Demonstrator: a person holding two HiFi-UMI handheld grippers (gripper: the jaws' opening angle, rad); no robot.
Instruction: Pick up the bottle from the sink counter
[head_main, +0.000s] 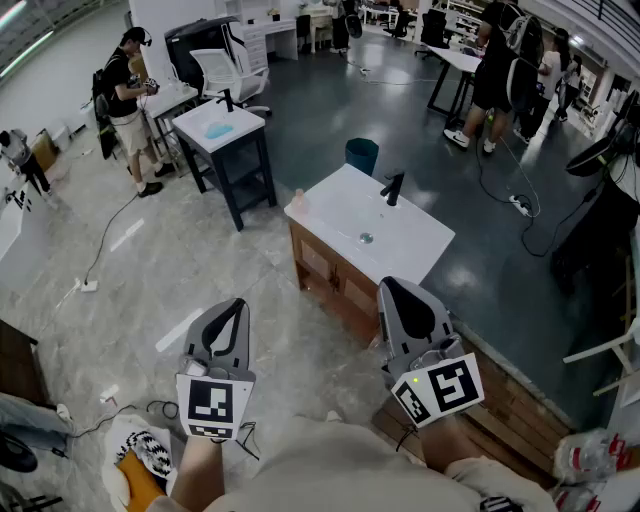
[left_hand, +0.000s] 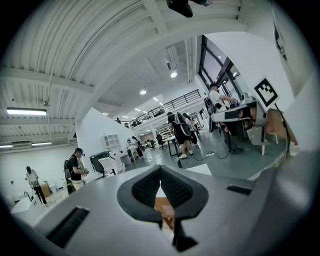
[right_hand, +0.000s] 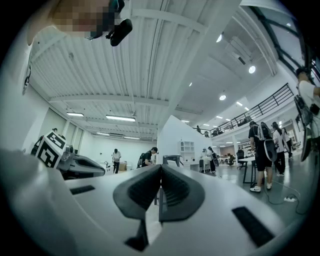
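The sink counter (head_main: 410, 240) has a white top on a wooden cabinet and stands ahead of me, with a black faucet (head_main: 392, 188) and a drain (head_main: 366, 238). A small pale bottle (head_main: 297, 198) stands upright on its far left corner. My left gripper (head_main: 236, 303) is low at the left and my right gripper (head_main: 392, 285) is just in front of the counter's near edge; both are well short of the bottle. The left gripper view shows its jaws (left_hand: 160, 169) shut and empty, with the wooden cabinet behind them. In the right gripper view the jaws (right_hand: 160, 167) are also shut with nothing held.
A second sink stand (head_main: 220, 125) with a dark frame is further back on the left, and a teal bin (head_main: 362, 155) stands behind the counter. Cables and a power strip (head_main: 88, 286) lie on the floor at left. People stand at the left and at the back right. Wooden boards (head_main: 520, 390) lie at the right.
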